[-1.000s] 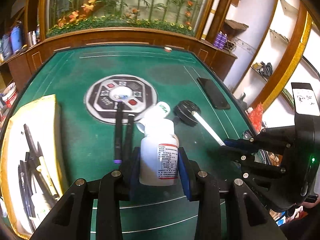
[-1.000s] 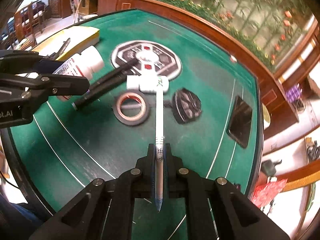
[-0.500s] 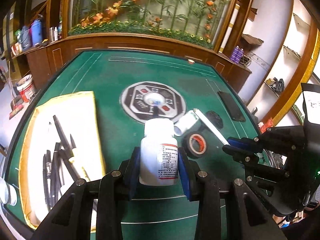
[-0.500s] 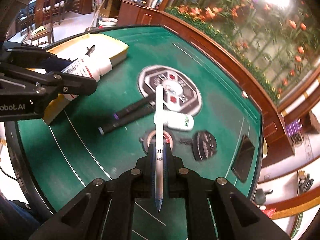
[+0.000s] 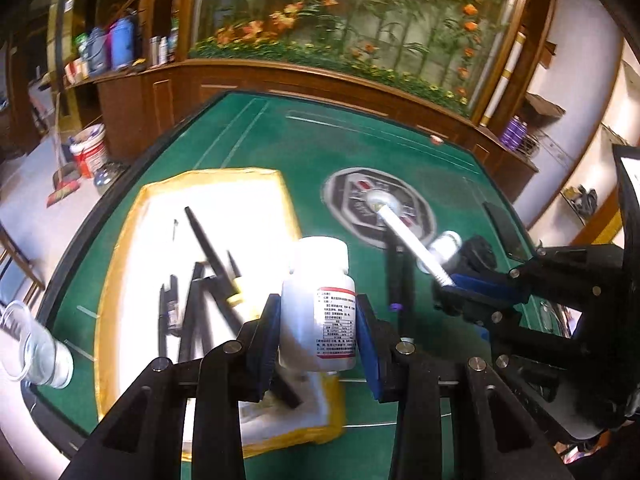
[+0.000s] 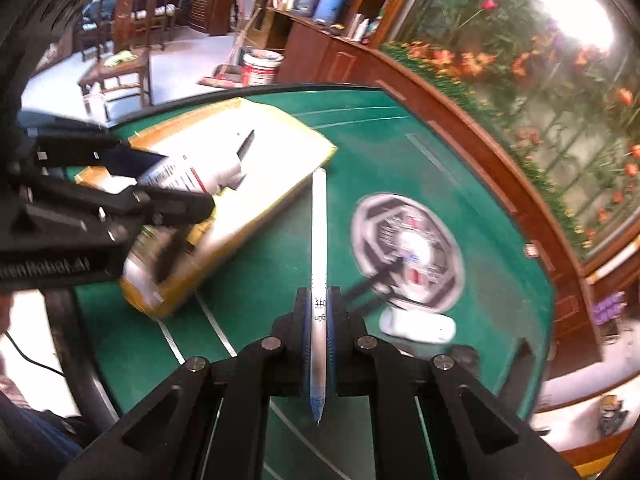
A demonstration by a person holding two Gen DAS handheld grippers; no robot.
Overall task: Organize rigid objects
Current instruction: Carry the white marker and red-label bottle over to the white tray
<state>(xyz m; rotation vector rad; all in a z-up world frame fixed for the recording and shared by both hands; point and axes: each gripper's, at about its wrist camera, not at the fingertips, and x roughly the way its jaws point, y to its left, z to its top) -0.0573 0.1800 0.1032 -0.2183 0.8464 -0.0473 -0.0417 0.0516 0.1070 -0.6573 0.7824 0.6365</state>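
Observation:
My left gripper (image 5: 318,320) is shut on a white pill bottle (image 5: 318,300) with a red-edged label, held upright above the near right corner of a yellow-rimmed white tray (image 5: 120,248). The tray holds several black pens (image 5: 212,256). My right gripper (image 6: 319,312) is shut on a white pen (image 6: 319,232) with a blue tip, held above the green table. It also shows in the left wrist view (image 5: 472,292), to the right of the bottle. The left gripper and bottle (image 6: 188,176) show over the tray (image 6: 256,204) in the right wrist view.
On the green table (image 5: 312,148) lie two black markers (image 5: 396,272), a small white bottle on its side (image 6: 418,326), a black round object (image 5: 478,250), a round black-and-white disc (image 5: 380,208) and a phone (image 5: 504,224). A clear plastic cup (image 5: 36,348) sits at the near left edge.
Both grippers have swung left toward the tray. The pill bottle now hangs over the tray's near right corner. The pen points toward the tray's edge. Both grips are unchanged.

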